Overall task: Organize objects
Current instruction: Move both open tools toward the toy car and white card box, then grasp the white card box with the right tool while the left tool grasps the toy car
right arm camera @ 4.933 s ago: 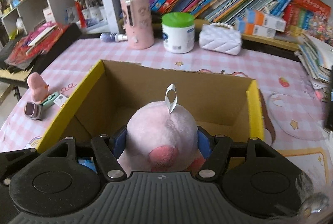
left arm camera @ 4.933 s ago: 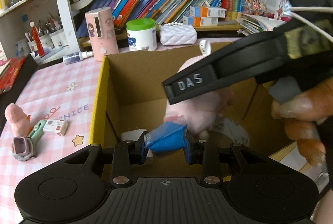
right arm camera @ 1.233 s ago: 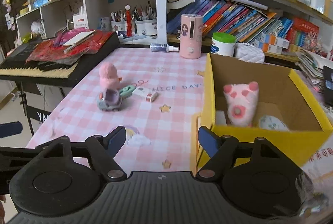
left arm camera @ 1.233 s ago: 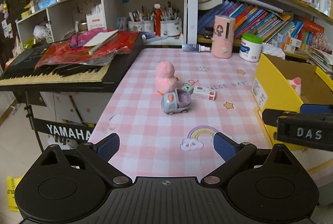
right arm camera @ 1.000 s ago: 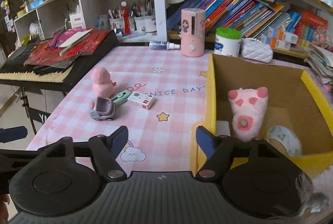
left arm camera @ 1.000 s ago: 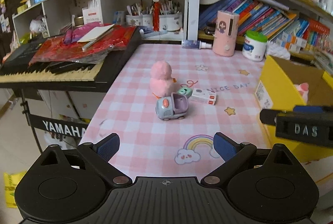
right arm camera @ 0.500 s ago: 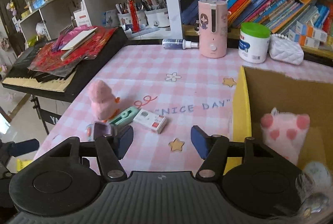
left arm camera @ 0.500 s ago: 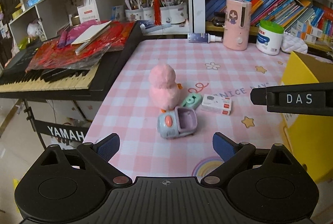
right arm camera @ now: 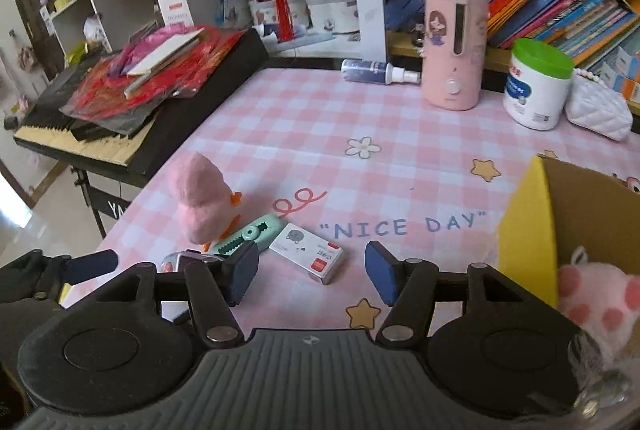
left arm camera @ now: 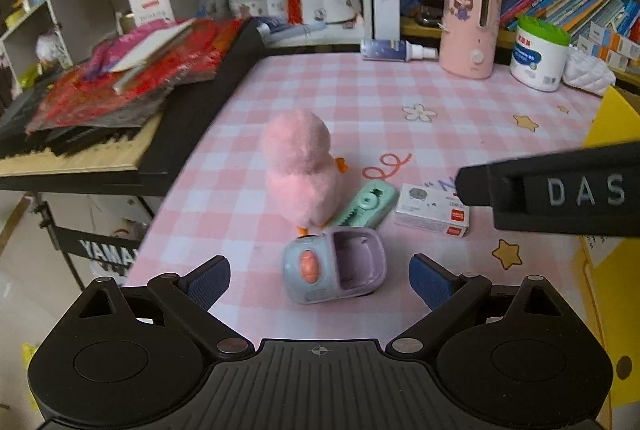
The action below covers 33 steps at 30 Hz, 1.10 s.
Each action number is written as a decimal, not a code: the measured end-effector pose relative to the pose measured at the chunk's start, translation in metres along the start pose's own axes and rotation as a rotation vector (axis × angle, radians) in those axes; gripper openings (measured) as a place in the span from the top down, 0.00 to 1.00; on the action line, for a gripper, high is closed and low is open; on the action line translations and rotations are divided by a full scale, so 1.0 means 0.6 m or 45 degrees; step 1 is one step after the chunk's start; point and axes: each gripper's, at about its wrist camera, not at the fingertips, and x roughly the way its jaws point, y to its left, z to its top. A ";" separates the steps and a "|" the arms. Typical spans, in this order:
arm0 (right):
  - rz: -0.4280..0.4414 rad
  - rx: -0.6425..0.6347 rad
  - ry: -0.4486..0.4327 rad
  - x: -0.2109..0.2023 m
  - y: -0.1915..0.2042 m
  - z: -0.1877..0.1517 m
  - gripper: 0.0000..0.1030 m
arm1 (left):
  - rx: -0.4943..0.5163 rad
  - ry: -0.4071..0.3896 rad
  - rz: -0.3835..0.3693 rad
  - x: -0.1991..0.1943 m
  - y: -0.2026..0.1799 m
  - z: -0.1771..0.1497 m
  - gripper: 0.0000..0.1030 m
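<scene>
Left gripper (left arm camera: 319, 280), fingers spread wide and empty, poised over a small toy car (left arm camera: 334, 270) with a grey-blue body, lilac cabin and orange spot, which stands on the pink checked tablecloth (left arm camera: 360, 98). Just behind the car stands a pink plush duck (left arm camera: 302, 170), and touching the duck's right side lies a mint-green correction-tape dispenser (left arm camera: 366, 204). Beside that lies a small white box (right arm camera: 306, 258) with a red label and a cartoon face; its printing is too small to read. Right gripper (right arm camera: 310, 272), likewise spread and holding nothing, hangs above this box; its black side, lettered "DAS", crosses the right of the left wrist view. The cloth carries the printed words "NICE DAY", stars, a flower and a red curl. At far right, a yellow cardboard box (right arm camera: 528, 206) holds a pink spotted plush toy (right arm camera: 596, 302). At the back stand a pink cylinder with a girl sticker (right arm camera: 454, 50), a white green-lidded jar (right arm camera: 536, 86) and a lying spray bottle (right arm camera: 378, 70). The keyboard stand (left arm camera: 106, 252) at left shows "YAMA".
</scene>
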 end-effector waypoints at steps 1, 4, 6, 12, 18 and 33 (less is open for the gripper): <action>-0.005 0.005 0.005 0.005 -0.001 0.002 0.44 | 0.004 0.002 -0.004 0.005 -0.002 0.000 0.06; -0.018 0.023 0.032 0.018 -0.006 0.005 0.44 | 0.008 0.020 -0.001 0.024 -0.006 0.002 0.06; -0.024 0.029 0.055 0.027 -0.010 0.007 0.44 | -0.012 0.026 -0.001 0.033 -0.003 0.004 0.06; -0.047 0.048 0.118 0.054 -0.018 0.010 0.44 | -0.039 0.068 -0.040 0.054 0.006 0.003 0.38; -0.052 0.011 0.183 0.086 -0.010 0.017 0.40 | -0.120 0.085 -0.034 0.023 0.040 -0.006 0.38; -0.136 -0.035 0.251 0.158 0.028 0.013 0.33 | -0.315 0.046 -0.024 -0.056 0.086 -0.037 0.38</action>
